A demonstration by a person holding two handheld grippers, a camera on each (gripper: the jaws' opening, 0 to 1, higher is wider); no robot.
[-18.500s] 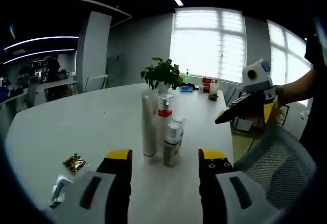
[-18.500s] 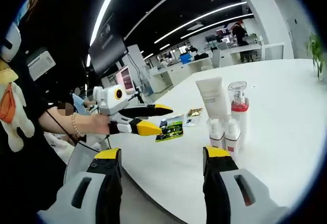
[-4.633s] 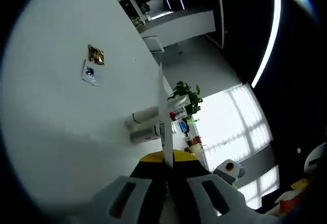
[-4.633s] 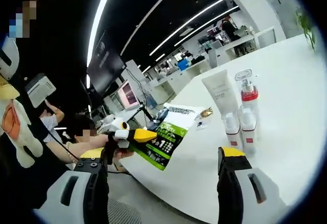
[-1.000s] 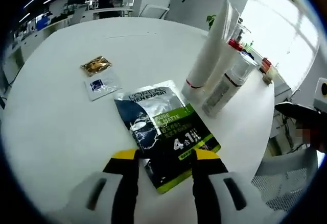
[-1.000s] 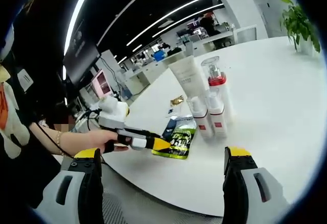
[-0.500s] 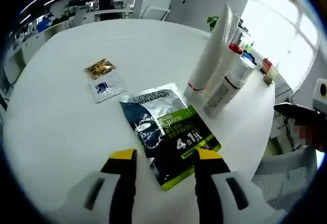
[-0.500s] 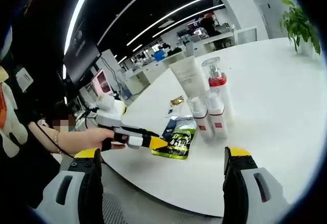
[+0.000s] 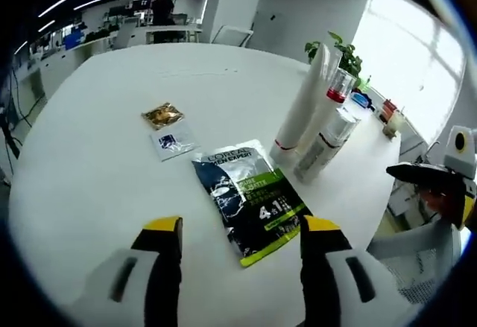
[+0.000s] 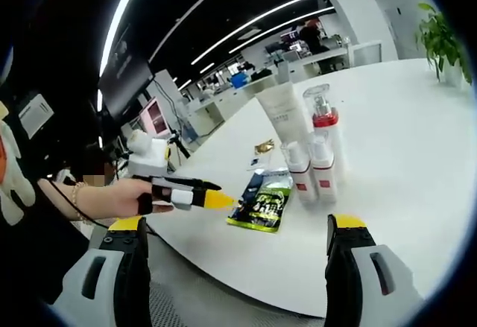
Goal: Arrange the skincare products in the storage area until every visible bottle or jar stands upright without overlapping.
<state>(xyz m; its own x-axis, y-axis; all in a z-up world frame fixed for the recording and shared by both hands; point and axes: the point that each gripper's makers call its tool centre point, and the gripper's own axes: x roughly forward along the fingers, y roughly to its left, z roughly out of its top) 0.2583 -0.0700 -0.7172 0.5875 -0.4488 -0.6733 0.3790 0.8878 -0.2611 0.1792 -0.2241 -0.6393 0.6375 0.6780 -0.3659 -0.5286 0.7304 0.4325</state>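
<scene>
Left gripper view: round white desk in an open-plan office, flat black-and-green sachet at 12 o'clock; both grippers' fingers spread wide, empty.

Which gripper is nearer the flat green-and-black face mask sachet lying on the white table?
Left. The left gripper hangs open just short of the green-and-black sachet, its jaws apart. The right gripper sits off the table edge, also open.

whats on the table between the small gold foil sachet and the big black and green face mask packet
In the left gripper view, a small white sachet with a dark print lies flat between the gold foil sachet and the black and green packet.
</scene>
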